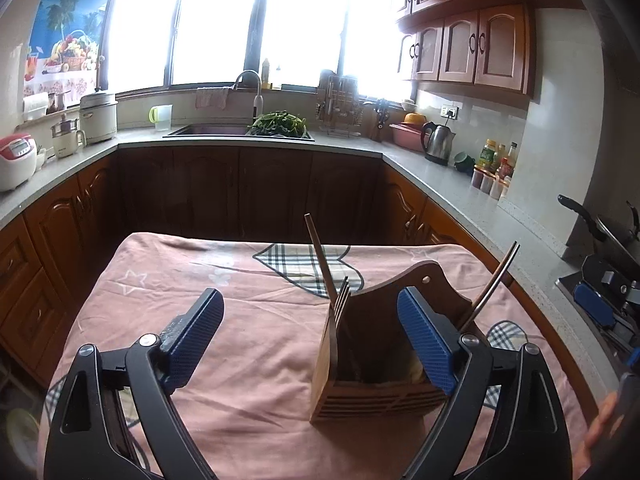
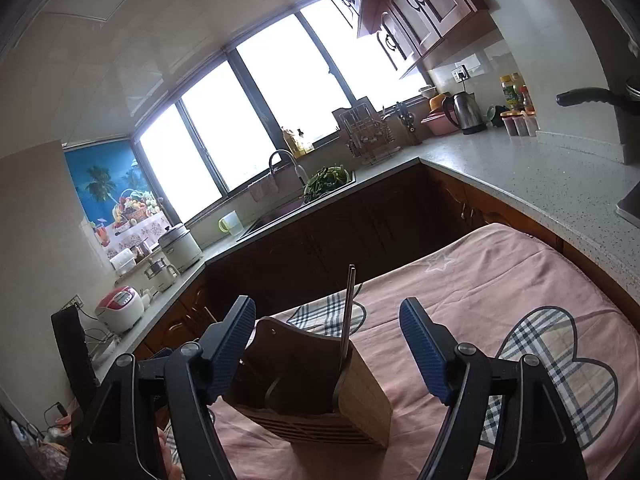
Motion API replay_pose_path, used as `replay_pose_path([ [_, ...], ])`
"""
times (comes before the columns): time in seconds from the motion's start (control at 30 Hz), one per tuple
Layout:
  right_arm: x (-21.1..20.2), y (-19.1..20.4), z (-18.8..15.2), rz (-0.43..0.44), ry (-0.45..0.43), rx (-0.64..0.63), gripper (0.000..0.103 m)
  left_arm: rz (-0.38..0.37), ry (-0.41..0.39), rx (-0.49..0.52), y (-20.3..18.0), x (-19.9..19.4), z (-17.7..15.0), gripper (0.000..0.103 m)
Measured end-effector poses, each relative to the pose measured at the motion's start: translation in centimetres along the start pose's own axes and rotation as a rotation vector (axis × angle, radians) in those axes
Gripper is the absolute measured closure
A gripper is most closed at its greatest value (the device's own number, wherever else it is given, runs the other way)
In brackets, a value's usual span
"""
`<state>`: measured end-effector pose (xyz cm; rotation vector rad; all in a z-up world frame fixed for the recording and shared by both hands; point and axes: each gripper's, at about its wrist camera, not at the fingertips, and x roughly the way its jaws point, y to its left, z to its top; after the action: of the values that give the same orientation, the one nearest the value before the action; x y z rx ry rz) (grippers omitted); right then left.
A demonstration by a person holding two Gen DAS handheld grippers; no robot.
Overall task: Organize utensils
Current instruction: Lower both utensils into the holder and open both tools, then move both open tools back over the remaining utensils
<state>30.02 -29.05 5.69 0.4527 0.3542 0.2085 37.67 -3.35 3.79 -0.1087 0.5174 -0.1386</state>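
A wooden utensil holder [image 1: 360, 368] stands upright on the pink tablecloth [image 1: 240, 340]. Out of it stick a fork [image 1: 341, 294] with its tines up, a brown handle [image 1: 320, 256] and a metal handle [image 1: 494, 280] that leans right. My left gripper [image 1: 310, 294] is open just short of the holder, and its right finger overlaps the holder's right side in the picture. In the right wrist view the holder [image 2: 360, 396] sits low between the fingers, close to the left one, with one thin handle [image 2: 348, 312] rising from it. My right gripper [image 2: 327, 302] is open and holds nothing.
Grey counters wrap around the table: a sink [image 1: 240, 130] with greens at the back, a rice cooker [image 1: 16, 160] on the left, a kettle [image 1: 438, 142] and bottles on the right. A black pan handle [image 2: 588, 98] juts out at the right. A hand [image 1: 604, 428] shows at the lower right.
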Motion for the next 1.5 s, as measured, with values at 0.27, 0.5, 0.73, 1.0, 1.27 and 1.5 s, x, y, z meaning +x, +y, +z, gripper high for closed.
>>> replay_pose_path([
  [0.27, -5.1, 0.3, -2.4, 0.018, 0.019, -0.002, 0.017, -0.026, 0.058, -0.081, 2.7, -6.0, -4.1, 0.007],
  [0.5, -8.8, 0.4, -5.0, 0.001, 0.052, -0.007, 0.017, -0.023, 0.118, -0.129, 4.4, -10.1, -8.7, 0.007],
  [0.73, -11.2, 0.4, -7.6, -0.011, 0.091, -0.021, 0.017, -0.006, 0.136, -0.157, 5.7, -13.1, -11.6, 0.007],
  [1.0, -12.7, 0.4, -10.3, -0.026, 0.128, -0.044, 0.017, -0.004, 0.153, -0.162, 5.8, -14.6, -14.1, 0.007],
  [1.27, -12.8, 0.1, -12.7, -0.037, 0.181, -0.073, 0.017, 0.009, 0.203, -0.166, 5.9, -14.7, -16.6, 0.007],
  [1.5, -11.7, -0.3, -14.0, -0.072, 0.237, -0.111, 0.018, 0.013, 0.240, -0.150, 5.6, -13.9, -17.7, 0.007],
])
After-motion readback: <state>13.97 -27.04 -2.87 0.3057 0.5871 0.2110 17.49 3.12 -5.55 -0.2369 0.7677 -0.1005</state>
